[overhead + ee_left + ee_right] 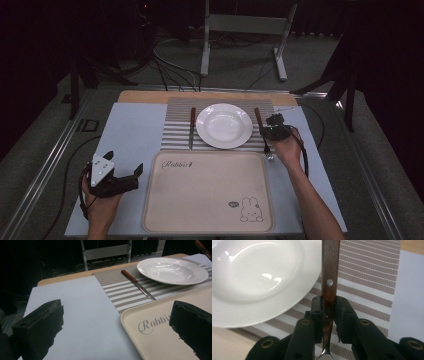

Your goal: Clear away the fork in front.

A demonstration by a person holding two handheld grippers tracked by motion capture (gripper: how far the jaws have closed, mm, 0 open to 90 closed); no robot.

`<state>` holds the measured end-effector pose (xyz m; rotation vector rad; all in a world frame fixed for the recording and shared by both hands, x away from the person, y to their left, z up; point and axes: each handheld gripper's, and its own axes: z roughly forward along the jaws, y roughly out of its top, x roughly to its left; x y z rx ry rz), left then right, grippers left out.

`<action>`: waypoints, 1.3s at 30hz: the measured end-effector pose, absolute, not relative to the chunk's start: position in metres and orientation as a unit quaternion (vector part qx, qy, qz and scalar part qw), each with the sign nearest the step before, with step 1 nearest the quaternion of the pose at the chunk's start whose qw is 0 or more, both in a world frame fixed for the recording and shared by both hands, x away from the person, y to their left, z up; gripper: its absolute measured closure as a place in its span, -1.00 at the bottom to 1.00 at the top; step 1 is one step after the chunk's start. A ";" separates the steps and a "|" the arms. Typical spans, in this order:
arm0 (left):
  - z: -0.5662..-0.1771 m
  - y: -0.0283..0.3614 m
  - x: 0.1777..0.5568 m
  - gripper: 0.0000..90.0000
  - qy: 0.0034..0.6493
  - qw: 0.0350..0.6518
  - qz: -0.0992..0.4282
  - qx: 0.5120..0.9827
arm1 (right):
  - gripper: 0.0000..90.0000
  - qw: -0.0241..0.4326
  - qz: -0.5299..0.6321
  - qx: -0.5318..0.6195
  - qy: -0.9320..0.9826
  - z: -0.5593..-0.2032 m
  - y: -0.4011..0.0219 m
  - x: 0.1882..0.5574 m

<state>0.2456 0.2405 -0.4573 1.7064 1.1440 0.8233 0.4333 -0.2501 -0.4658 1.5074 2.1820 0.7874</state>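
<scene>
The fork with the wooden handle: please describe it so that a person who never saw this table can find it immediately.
Find the white plate on the striped placemat. The fork lies just right of the plate, clamped in the right gripper. The wooden-handled knife lies free on the plate's left.

Three cameras: one fixed overhead, one riding on each set of tongs.

High view from above the near edge, facing forward and down over the whole worktop (pixel 130 130). Left gripper view low, looking across toward the plate (pixel 172 270). Right gripper view close over the striped mat (pixel 367 280), sharing that plate (pixel 254 282).
</scene>
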 end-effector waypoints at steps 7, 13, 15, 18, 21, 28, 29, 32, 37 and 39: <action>-0.446 0.222 0.254 -1.00 0.456 0.473 0.310 0.687 | 0.74 0.207 0.310 0.520 0.768 -0.463 -0.255 0.414; -0.434 0.189 0.272 -1.00 0.434 0.489 0.288 0.700 | 0.73 0.223 0.323 0.507 0.767 -0.463 -0.255 0.405; -0.430 0.175 0.282 -1.00 0.425 0.495 0.280 0.704 | 0.73 0.225 0.327 0.504 0.767 -0.462 -0.255 0.403; -0.423 0.151 0.297 -1.00 0.406 0.498 0.276 0.715 | 0.73 0.225 0.336 0.500 0.765 -0.462 -0.256 0.399; -0.418 0.124 0.313 -1.00 0.388 0.503 0.266 0.725 | 0.73 0.227 0.348 0.497 0.762 -0.462 -0.257 0.393; -0.411 0.057 0.348 -0.97 0.352 0.498 0.244 0.754 | 0.73 0.228 0.369 0.491 0.756 -0.462 -0.260 0.383; -0.411 0.057 0.348 -0.97 0.352 0.498 0.244 0.754 | 0.73 0.228 0.369 0.491 0.756 -0.462 -0.260 0.383; -0.413 0.020 0.362 -0.95 0.331 0.491 0.230 0.772 | 0.73 0.234 0.378 0.486 0.752 -0.461 -0.262 0.377; -0.417 -0.009 0.374 -0.91 0.325 0.495 0.208 0.779 | 0.73 0.239 0.385 0.477 0.753 -0.461 -0.262 0.372; -0.421 -0.026 0.382 -0.81 0.333 0.503 0.191 0.774 | 0.73 0.242 0.389 0.469 0.755 -0.461 -0.260 0.369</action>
